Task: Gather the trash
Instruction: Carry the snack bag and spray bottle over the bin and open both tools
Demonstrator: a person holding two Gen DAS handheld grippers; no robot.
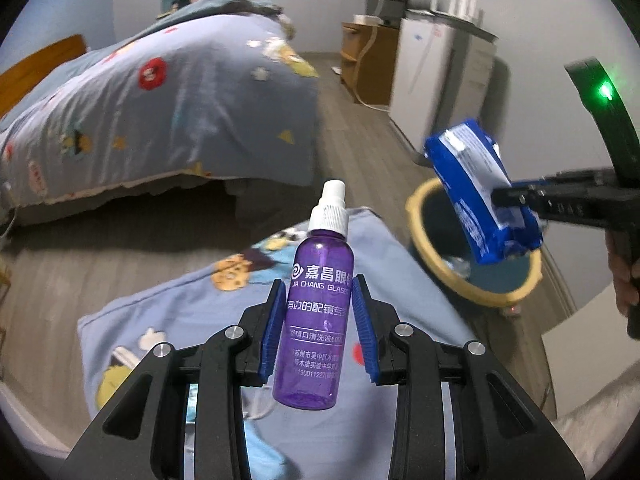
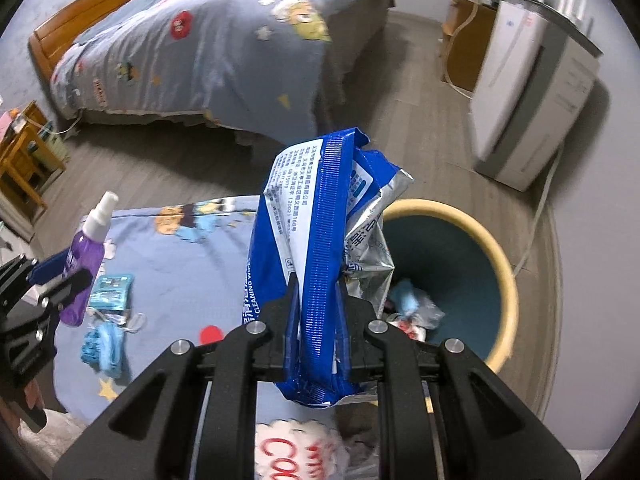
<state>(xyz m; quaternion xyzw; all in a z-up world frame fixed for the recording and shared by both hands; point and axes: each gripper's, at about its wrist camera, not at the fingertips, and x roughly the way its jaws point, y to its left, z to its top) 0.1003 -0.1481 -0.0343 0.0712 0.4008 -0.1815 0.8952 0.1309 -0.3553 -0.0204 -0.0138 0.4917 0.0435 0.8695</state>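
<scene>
two items are held off the surface at once. the left gripper (image 1: 318, 328) is clamped by its blue pads on a translucent purple plastic spray bottle with a white pump top (image 1: 314, 320), carried upright above the blue cartoon-print cloth (image 1: 180, 312). the right gripper (image 2: 318, 300) is pinched tight on a crumpled blue-and-white foil wipes packet (image 2: 316, 248), held at the near edge of the round dark-teal waste bin with a pale yellow rim (image 2: 496, 248), not yet dropped. inside the bin, some crumpled scraps (image 2: 416, 308) are already seen, so part of the collecting is judged done. still lying on the cloth are a small teal sachet (image 2: 110, 286) and a crumpled light-blue face mask (image 2: 102, 346). remaining, as judged: both held items released into the bin, then the sachet and mask picked up. whether the white object with red lettering (image 2: 296, 452) below the right gripper counts as trash cannot be told.
</scene>
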